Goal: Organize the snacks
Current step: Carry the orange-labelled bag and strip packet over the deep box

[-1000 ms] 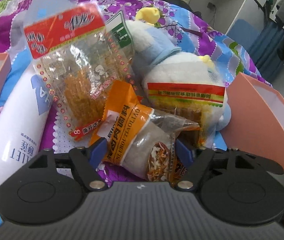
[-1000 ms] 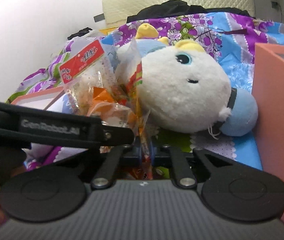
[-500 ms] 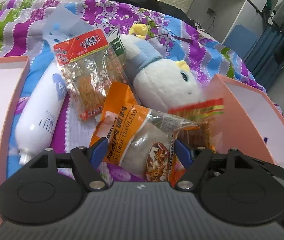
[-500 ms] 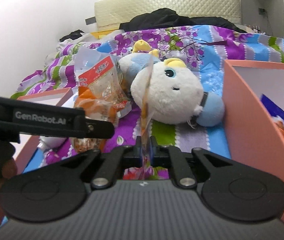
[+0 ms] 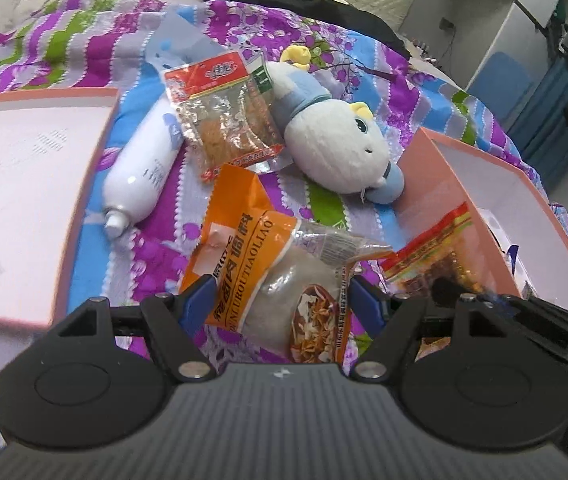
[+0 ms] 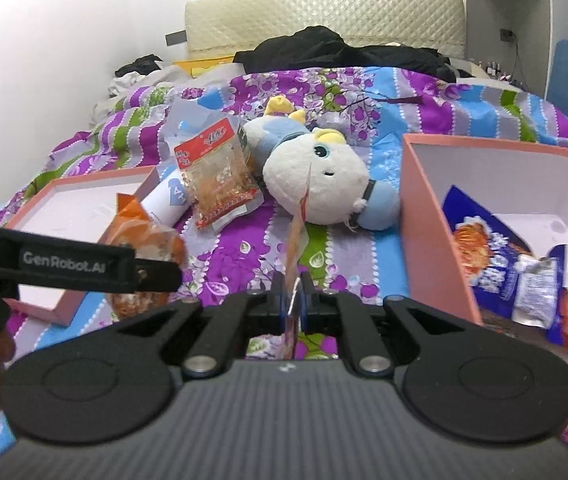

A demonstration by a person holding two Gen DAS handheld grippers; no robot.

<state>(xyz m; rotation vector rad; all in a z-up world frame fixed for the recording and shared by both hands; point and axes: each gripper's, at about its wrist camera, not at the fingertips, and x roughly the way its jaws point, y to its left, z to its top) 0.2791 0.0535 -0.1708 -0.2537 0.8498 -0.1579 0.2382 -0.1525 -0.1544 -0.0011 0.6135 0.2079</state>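
Note:
My left gripper (image 5: 280,296) is shut on an orange seasoning packet (image 5: 268,268) and holds it above the bedspread; the packet also shows in the right wrist view (image 6: 144,248). My right gripper (image 6: 293,300) is shut on a thin red-and-yellow snack packet (image 6: 299,232), seen edge-on; in the left wrist view the packet (image 5: 436,256) hangs beside the pink box on the right (image 5: 496,184). That box (image 6: 424,216) holds blue snack bags (image 6: 496,256). A clear packet with a red label (image 5: 224,116) lies on the bed.
A white and blue plush toy (image 5: 336,144) lies between the packets and the right box. A white bottle (image 5: 140,172) lies beside an open pink box lid (image 5: 24,184) on the left. Dark clothes (image 6: 336,48) lie at the bed's head.
Both grippers have risen and pulled back with their packets. The right gripper has carried the red-and-yellow packet away from the plush toy toward the right pink box.

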